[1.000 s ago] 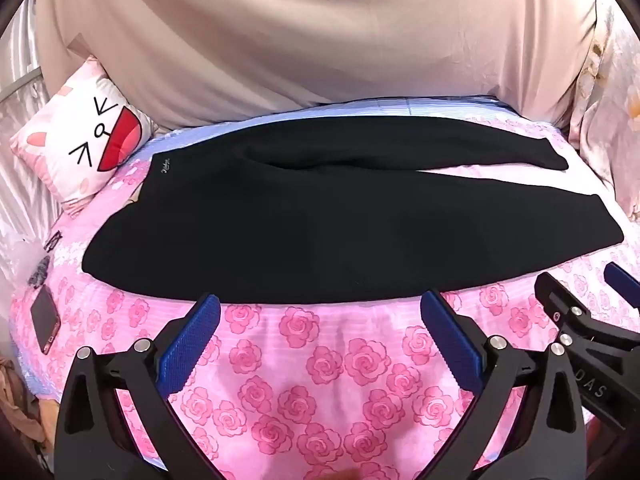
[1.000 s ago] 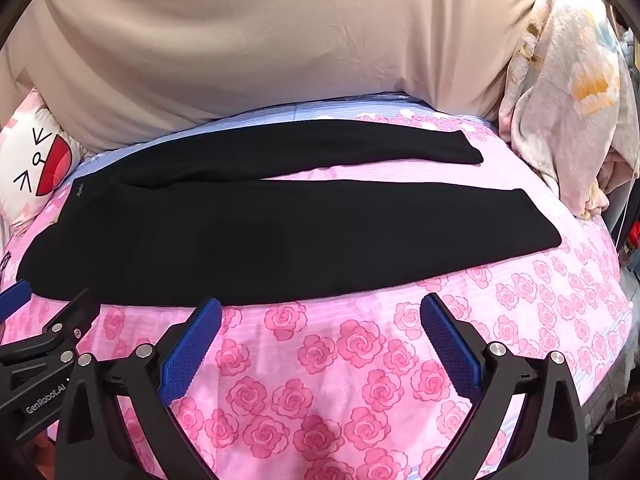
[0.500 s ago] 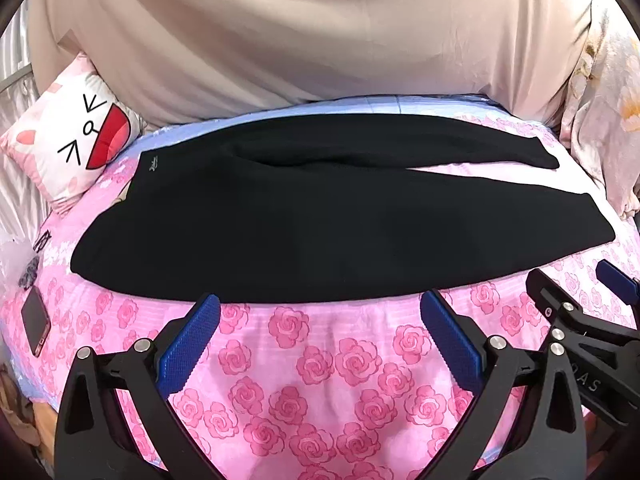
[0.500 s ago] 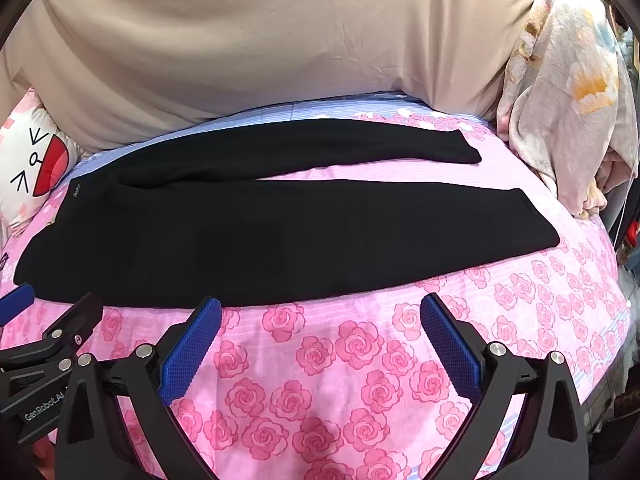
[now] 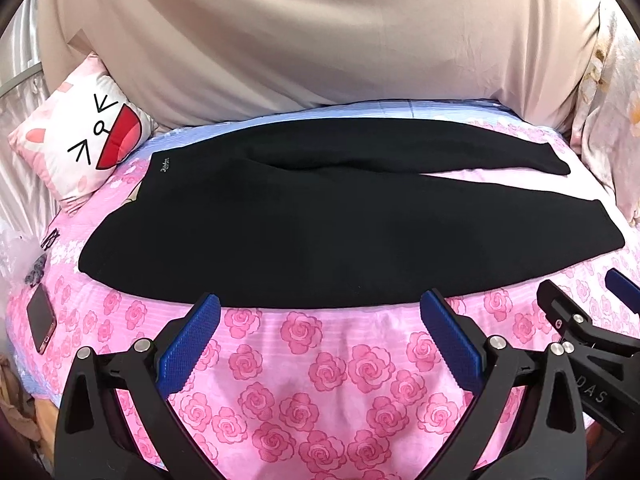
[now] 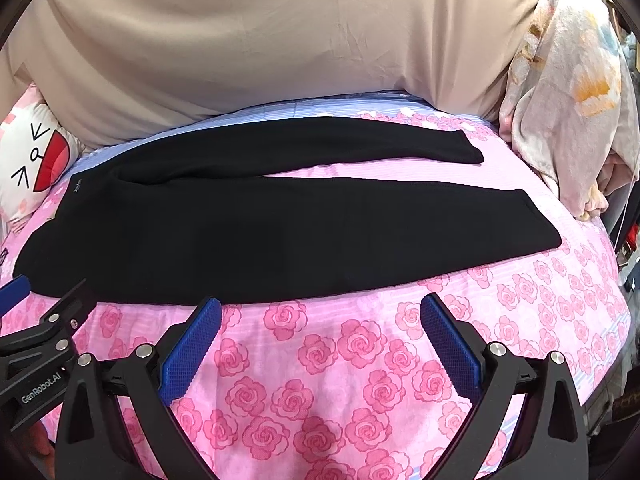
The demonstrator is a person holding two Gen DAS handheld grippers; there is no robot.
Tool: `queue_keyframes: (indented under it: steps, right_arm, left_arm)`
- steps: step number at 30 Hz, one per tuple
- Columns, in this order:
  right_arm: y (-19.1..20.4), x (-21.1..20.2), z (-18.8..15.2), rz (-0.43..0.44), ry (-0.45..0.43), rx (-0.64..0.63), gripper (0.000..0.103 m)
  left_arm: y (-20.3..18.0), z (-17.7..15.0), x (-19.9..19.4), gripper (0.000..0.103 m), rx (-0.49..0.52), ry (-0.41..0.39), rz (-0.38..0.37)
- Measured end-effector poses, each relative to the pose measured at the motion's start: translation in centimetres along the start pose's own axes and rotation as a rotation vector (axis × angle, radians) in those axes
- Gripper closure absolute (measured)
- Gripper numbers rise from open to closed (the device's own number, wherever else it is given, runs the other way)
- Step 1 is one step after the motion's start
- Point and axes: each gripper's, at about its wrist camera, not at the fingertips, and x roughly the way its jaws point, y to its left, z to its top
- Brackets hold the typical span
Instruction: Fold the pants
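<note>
Pants (image 5: 280,232) flat on bed (image 5: 320,360), legs apart | unfolded | our left tongs (image 5: 320,320), right tongs (image 6: 320,320) gape empty.

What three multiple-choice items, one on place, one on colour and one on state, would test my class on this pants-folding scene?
1. Where does the phone lie?
A. on top of the pants
B. on the sheet left of the pants
C. on the cartoon pillow

2. What colour are the pants?
A. black
B. grey
C. blue

3. How do the left gripper and right gripper stand?
A. both shut on cloth
B. one open, one shut
C. both open, holding nothing

Answers: 1 B, the phone rests on the rose-print sheet near its left edge, apart from the pants. 2 A, the cloth is black throughout. 3 C, each pair of jaws stands wide apart over bare sheet, short of the pants' near edge.
</note>
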Motion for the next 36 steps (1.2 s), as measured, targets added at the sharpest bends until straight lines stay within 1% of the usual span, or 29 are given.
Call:
queue_keyframes:
  steps: [4, 9, 11, 16, 22, 36]
  right_arm:
    - [-0.11, -0.02, -0.05, 0.001, -0.002, 0.002, 0.005]
    - [-0.12, 0.02, -0.09, -0.001, -0.001, 0.001, 0.005]
    - [-0.07, 0.06, -0.15, -0.001, 0.0, 0.0, 0.005]
    - [-0.07, 0.15, -0.26, 0.002, 0.001, 0.0, 0.005]
    - [0.02, 0.4, -0.24, 0.004, 0.005, -0.002, 0.005]
    - [0.27, 0.54, -0.26, 0.004, 0.007, -0.002, 0.005]
  left_arm:
    - [-0.2, -0.2, -0.1, 0.005, 0.011, -0.007, 0.008]
    - [-0.36, -0.24, -0.5, 0.005, 0.006, -0.051, 0.017]
    - [-0.32, -0.24, -0.51, 0.005, 0.001, -0.056, 0.02]
    - [-0.19, -0.21, -0.3, 0.005, -0.003, -0.046, 0.019]
    - [0.15, -0.22, -0.3, 0.005, 0.0, -0.053, 0.047]
    - [0.34, -0.4, 0.36, 0.005, 0.005, -0.021, 0.032]
